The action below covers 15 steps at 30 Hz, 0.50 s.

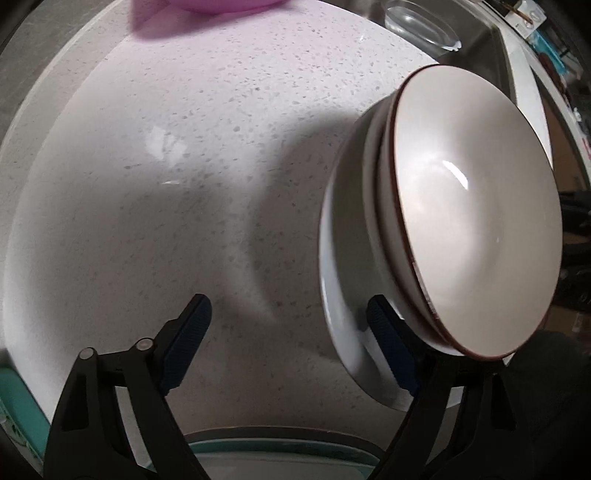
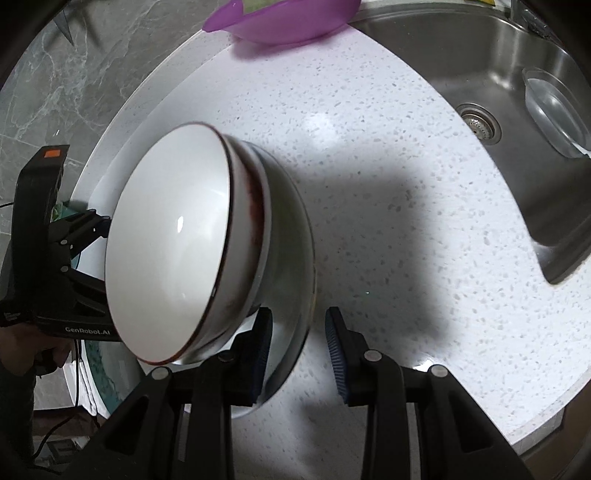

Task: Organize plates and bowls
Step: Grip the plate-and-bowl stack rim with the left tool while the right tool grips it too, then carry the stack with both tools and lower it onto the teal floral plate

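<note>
Nested white bowls with dark red rims (image 1: 472, 206) (image 2: 170, 251) stand on a pale grey-green plate (image 1: 343, 258) (image 2: 291, 229) on the speckled counter. My left gripper (image 1: 290, 326) is open wide. One of its fingers is over the plate beside the bowls and the other is over bare counter, so the plate's rim lies between them untouched. My right gripper (image 2: 299, 345) straddles the opposite rim. Its inner pad (image 2: 264, 347) is at the plate's inside, and a strip of counter shows between the rim and the outer pad. The left gripper's black body (image 2: 37, 258) shows behind the bowls.
A purple bowl (image 2: 280, 18) (image 1: 207, 7) sits at the counter's far edge. The steel sink (image 2: 498, 74) at the right holds a clear glass dish (image 2: 554, 110) (image 1: 421, 26). A teal-rimmed dish (image 1: 280, 446) lies just below the left gripper. A hand (image 2: 48, 354) holds the left tool.
</note>
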### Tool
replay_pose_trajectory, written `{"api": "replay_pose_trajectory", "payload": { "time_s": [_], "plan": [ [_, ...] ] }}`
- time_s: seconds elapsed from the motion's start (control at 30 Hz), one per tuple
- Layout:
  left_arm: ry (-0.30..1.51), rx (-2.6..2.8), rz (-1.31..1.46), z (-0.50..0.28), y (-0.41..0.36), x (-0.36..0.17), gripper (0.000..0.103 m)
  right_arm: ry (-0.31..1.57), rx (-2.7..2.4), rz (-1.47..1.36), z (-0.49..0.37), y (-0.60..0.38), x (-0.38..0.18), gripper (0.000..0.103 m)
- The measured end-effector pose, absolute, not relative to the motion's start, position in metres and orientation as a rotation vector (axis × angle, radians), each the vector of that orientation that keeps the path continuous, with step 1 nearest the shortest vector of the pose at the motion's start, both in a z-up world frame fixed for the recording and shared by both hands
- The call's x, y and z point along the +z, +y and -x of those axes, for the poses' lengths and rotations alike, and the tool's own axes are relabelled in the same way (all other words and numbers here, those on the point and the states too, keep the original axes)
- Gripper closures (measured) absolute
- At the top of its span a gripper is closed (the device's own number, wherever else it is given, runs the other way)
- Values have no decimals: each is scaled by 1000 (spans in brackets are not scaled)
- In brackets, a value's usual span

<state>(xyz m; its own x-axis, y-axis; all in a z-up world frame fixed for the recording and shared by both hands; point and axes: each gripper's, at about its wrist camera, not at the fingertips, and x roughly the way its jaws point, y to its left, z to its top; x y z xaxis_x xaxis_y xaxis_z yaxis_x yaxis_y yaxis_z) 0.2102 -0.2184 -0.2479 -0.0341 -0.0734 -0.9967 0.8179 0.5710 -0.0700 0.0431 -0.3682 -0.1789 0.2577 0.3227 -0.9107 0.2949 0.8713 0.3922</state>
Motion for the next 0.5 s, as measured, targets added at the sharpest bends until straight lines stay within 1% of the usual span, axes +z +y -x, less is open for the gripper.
{"api": "replay_pose_trajectory", "payload": {
  "time_s": [0.03, 0.07, 0.3, 0.33, 0.37, 0.4, 0.43, 0.47, 0.5],
  "plan": [
    [1430, -817, -677, -211, -220, -247, 22, 1325, 18, -559, -43, -367, -180, 71],
    [1431, -831, -663, -213, -220, -245, 28, 1321, 21, -560, -44, -365, -180, 71],
    [1419, -840, -611, -230, -229, -239, 32, 1299, -23, -548, -52, -363, -180, 71],
    [1411, -847, -596, -227, -232, -237, 41, 1296, -26, -546, -53, -364, -180, 71],
    [1409, -859, -572, -225, -233, -237, 54, 1290, -29, -545, -55, -364, -180, 71],
    [1412, -871, -549, -226, -234, -236, 60, 1286, -32, -549, -52, -367, -179, 71],
    [1406, -876, -542, -226, -235, -235, 67, 1279, -33, -549, -52, -368, -179, 71],
    [1403, -882, -535, -225, -237, -233, 78, 1276, -36, -541, -53, -368, -179, 74],
    [1408, -889, -525, -225, -240, -231, 83, 1275, -40, -533, -55, -368, -180, 78]
  ]
}}
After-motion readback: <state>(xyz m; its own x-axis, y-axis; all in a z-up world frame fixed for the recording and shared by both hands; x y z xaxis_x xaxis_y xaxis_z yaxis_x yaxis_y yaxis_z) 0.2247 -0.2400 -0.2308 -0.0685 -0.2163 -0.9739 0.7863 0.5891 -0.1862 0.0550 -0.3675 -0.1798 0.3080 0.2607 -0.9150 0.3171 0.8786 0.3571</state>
